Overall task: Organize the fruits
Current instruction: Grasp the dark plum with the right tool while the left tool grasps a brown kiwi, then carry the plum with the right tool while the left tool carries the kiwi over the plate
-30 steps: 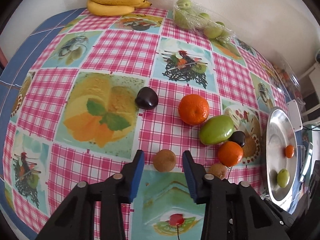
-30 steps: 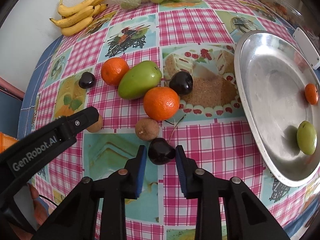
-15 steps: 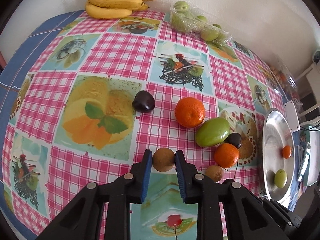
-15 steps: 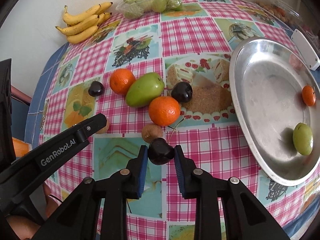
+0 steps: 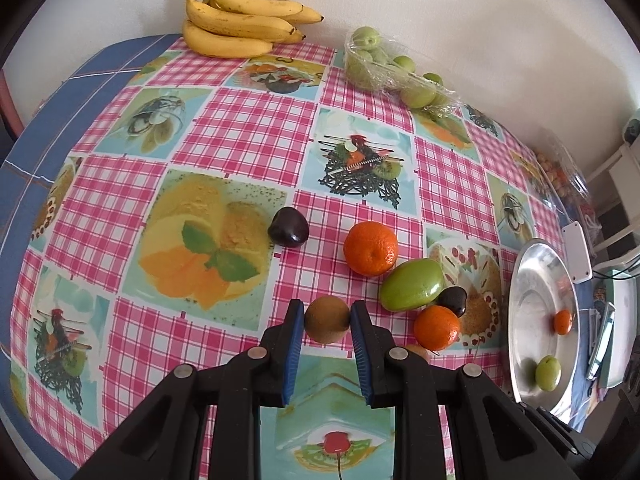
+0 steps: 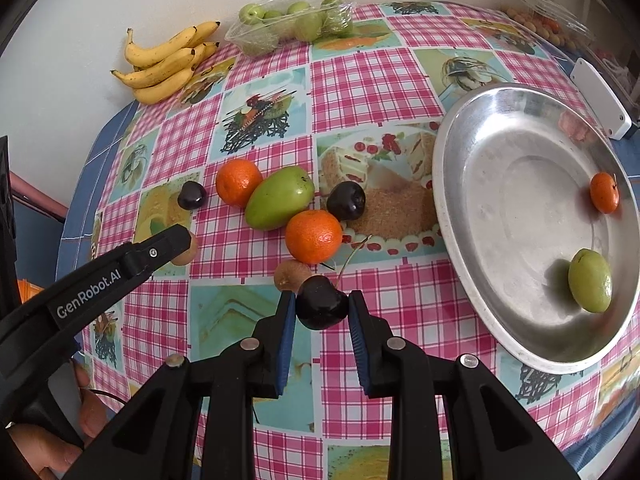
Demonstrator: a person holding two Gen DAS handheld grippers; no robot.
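Note:
My left gripper (image 5: 327, 321) is shut on a brown kiwi (image 5: 327, 320), its blue pads pressing both sides just above the checked cloth. My right gripper (image 6: 322, 305) is shut on a dark plum (image 6: 322, 303) with a thin stem, held over the cloth. Loose on the table lie two oranges (image 6: 314, 236) (image 6: 239, 182), a green mango (image 6: 279, 197), two more dark plums (image 6: 346, 201) (image 6: 192, 195) and a second kiwi (image 6: 290, 274). The silver tray (image 6: 444, 184) at the right holds a small orange (image 6: 605, 192) and a small green fruit (image 6: 590, 286).
Bananas (image 5: 240, 20) and a plastic pack of green fruit (image 5: 388, 68) lie along the far wall. A white box (image 6: 600, 96) and a clear punnet sit beyond the tray. A hand (image 6: 48, 452) holds the left gripper at the lower left of the right wrist view.
The left jaws closed from wide apart onto the kiwi. The right gripper, still shut on the dark plum, rose a little off the cloth.

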